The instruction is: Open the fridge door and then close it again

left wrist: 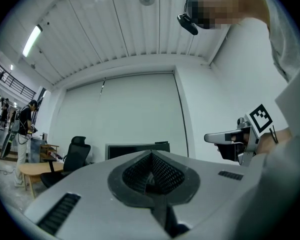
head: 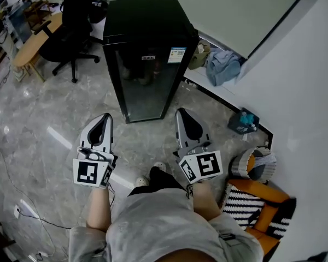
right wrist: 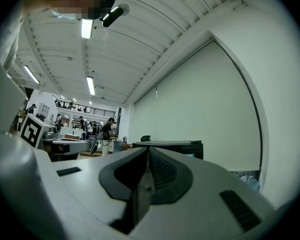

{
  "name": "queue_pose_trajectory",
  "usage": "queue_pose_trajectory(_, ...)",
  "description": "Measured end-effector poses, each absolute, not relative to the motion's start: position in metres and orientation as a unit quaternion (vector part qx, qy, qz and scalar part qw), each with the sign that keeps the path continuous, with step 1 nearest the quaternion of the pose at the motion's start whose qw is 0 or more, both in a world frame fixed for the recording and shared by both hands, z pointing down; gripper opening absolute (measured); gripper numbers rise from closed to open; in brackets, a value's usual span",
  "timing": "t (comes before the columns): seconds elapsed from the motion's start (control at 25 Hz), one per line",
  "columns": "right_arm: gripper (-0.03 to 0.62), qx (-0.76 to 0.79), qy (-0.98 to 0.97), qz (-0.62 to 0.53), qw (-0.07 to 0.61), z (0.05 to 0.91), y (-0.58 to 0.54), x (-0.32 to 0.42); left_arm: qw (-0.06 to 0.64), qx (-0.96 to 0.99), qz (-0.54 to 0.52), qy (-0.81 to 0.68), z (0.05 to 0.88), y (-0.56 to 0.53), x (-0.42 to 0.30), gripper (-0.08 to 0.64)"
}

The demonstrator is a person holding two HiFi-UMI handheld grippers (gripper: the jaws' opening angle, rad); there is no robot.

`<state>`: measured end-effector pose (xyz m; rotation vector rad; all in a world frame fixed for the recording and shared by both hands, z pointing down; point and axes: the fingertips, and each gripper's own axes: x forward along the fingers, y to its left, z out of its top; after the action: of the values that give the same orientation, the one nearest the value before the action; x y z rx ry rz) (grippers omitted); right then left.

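The fridge (head: 147,53) stands at the upper centre of the head view, its glass door (head: 144,83) shut, well apart from both grippers. The left gripper (head: 104,119) and the right gripper (head: 183,113) each have jaws pressed together on nothing. Jaws closed like this would probably skid off the door's edge instead of catching it. Only the head view shows the door front; the gripper views show just the fridge's top.

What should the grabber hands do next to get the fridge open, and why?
Probably bring one gripper forward to the edge of the fridge door. It looks shut, and the left gripper and right gripper both hang short of it, jaws together, holding nothing.
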<state>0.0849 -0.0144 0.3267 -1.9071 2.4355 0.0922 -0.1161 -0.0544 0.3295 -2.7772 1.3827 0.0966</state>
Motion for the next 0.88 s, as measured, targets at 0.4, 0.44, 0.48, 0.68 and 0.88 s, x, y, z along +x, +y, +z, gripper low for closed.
queue_pose_trajectory(0.4,0.026,-0.600,0.800,0.024,0.012,0.334,-0.091,0.094,0.010,-0.891,0.026,0.454,0.339,-0.124,-0.101,0.015)
queue_pose_trajectory(0.44,0.026,-0.597,0.802,0.024,0.013,0.334,-0.099,0.094,0.011,-0.890,0.030,0.454,0.338,-0.130,-0.101,0.015)
queue_pose_trajectory(0.48,0.026,-0.593,0.804,0.024,0.012,0.334,-0.108,0.093,0.011,-0.889,0.031,0.456,0.340,-0.138,-0.101,0.015)
queue_pose_trajectory(0.68,0.026,-0.580,0.814,0.018,0.002,0.344,-0.148,0.091,-0.004,-0.882,0.014,0.471,0.355,-0.171,-0.104,0.015)
queue_pose_trajectory(0.88,0.026,-0.575,0.818,0.000,-0.020,0.364,-0.181,0.091,-0.022,-0.879,-0.003,0.476,0.378,-0.196,-0.104,0.015)
